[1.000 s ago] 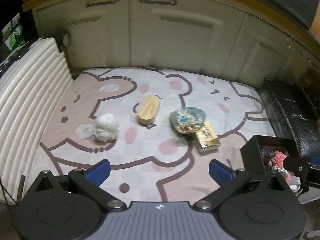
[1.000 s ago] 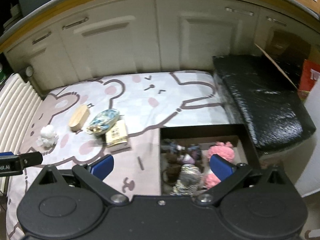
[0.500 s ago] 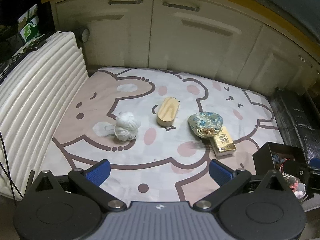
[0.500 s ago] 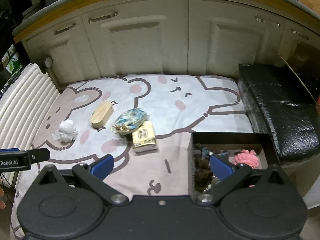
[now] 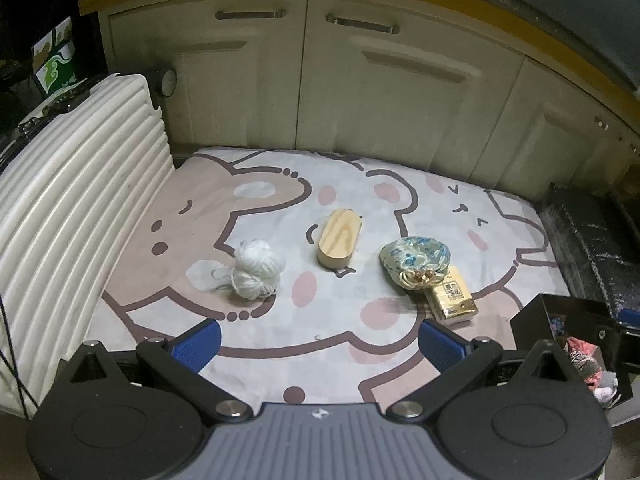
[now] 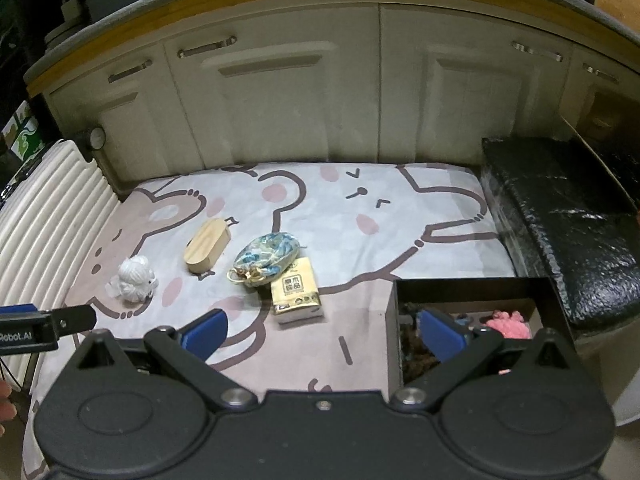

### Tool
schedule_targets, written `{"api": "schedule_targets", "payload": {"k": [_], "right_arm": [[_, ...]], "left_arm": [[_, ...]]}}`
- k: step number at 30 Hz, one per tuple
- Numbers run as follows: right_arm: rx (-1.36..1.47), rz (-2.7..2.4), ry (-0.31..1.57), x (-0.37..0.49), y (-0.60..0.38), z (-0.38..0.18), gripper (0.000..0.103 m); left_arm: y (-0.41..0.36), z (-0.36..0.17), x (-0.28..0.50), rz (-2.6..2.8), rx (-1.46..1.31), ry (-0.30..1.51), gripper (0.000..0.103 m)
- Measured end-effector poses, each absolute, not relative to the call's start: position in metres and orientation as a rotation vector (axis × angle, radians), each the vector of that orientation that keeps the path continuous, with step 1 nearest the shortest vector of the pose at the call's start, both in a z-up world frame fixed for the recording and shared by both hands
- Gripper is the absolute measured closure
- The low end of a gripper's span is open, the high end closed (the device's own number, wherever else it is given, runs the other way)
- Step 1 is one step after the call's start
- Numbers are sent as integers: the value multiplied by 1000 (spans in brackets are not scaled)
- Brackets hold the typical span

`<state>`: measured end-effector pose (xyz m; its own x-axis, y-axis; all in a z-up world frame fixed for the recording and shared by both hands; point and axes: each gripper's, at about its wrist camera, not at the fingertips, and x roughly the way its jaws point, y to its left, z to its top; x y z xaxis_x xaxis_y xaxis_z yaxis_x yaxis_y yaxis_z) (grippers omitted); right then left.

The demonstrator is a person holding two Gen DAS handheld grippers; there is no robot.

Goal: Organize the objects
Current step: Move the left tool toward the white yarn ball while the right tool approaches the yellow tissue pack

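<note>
Yarn ball (image 5: 256,274): white, on cartoon mat (image 5: 280,200), left of wooden case (image 5: 339,237).
Pouch (image 5: 416,262): touching tissue pack (image 5: 451,295).
Black box (image 6: 472,292): mat's right edge.
Left gripper (image 5: 318,340): fingers apart, empty.
Right gripper (image 6: 322,330): fingers apart, empty.

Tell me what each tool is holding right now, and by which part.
Nothing is held. The left tool and the right tool are both open and empty, above the cartoon-bear printed mat.
</note>
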<state>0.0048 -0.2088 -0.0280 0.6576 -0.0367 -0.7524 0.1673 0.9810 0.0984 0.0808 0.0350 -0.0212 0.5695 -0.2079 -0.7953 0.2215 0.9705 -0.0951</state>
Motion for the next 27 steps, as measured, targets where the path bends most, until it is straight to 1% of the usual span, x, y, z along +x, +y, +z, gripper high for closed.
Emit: {"api": "schedule_targets", "payload": {"k": [9, 18, 22, 27], "right_arm": [[110, -82, 795, 24, -205, -19, 0], [112, -62, 815, 66, -200, -22, 0], [66, -56, 825, 89, -195, -31, 0], [129, -80, 867, 113, -201, -57, 0]], "left_arm": [[34, -10, 100, -245, 22, 897, 0], [24, -11, 140, -234, 63, 914, 0], [21, -19, 161, -230, 64, 939, 7], [20, -37, 184, -232, 71, 961, 8]]}}
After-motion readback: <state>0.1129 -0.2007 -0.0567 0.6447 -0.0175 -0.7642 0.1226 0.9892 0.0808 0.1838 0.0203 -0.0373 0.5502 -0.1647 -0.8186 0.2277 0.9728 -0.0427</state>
